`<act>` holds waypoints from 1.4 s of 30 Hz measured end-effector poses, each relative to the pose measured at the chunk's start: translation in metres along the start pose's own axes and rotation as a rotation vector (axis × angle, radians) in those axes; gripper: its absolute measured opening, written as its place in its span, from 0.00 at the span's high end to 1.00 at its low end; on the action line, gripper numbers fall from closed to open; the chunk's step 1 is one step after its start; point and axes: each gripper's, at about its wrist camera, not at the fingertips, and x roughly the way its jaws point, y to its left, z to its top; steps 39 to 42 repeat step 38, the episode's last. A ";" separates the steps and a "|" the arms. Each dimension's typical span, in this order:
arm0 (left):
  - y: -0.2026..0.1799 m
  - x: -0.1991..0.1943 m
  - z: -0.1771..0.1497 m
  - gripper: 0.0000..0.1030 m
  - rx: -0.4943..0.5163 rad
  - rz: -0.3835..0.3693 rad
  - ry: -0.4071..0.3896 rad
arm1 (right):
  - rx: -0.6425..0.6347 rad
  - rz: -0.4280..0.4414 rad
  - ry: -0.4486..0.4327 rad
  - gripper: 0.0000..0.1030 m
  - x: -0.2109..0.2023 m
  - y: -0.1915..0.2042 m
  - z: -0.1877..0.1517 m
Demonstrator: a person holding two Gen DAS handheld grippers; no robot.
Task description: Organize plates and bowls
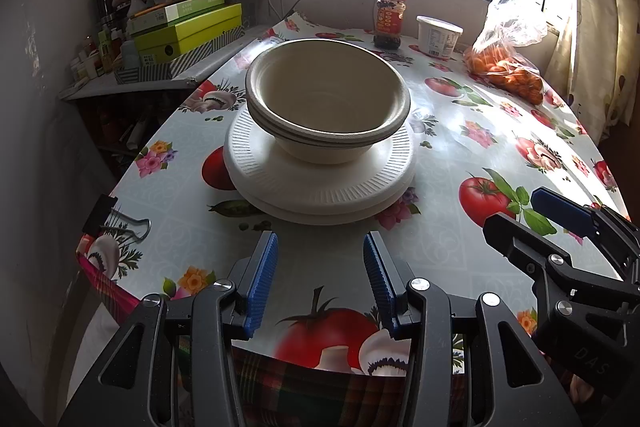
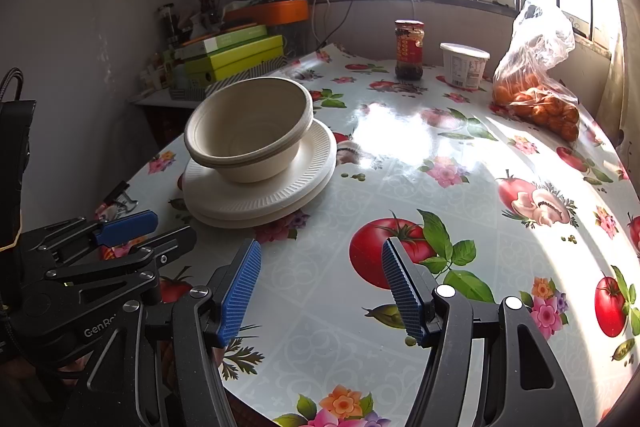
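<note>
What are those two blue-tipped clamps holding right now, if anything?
Nothing. The left gripper and the right gripper both stand open over the table, short of the stacked bowls and plates.

"GenRo" on the left gripper (image 2: 120,227), "DAS" on the right gripper (image 1: 560,219).

Both wrist cameras look down-forward over the table (image 1: 460,131) toward the window, sharing the stacked bowls (image 2: 248,131).

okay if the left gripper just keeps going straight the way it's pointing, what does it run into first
Probably the stacked white plates: the left gripper, jaws open and empty, points at their near rim, with only bare tablecloth between. The nested bowls sit on top. Pointing downward, it might meet the cloth first.
</note>
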 end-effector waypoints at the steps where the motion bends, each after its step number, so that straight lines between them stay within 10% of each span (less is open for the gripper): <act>1: 0.000 0.000 0.000 0.56 0.000 0.000 0.000 | 0.000 0.001 0.000 0.38 0.000 0.000 0.000; 42: 0.013 0.009 0.006 0.55 -0.022 -0.032 0.004 | 0.006 -0.005 0.002 0.38 -0.001 -0.003 -0.001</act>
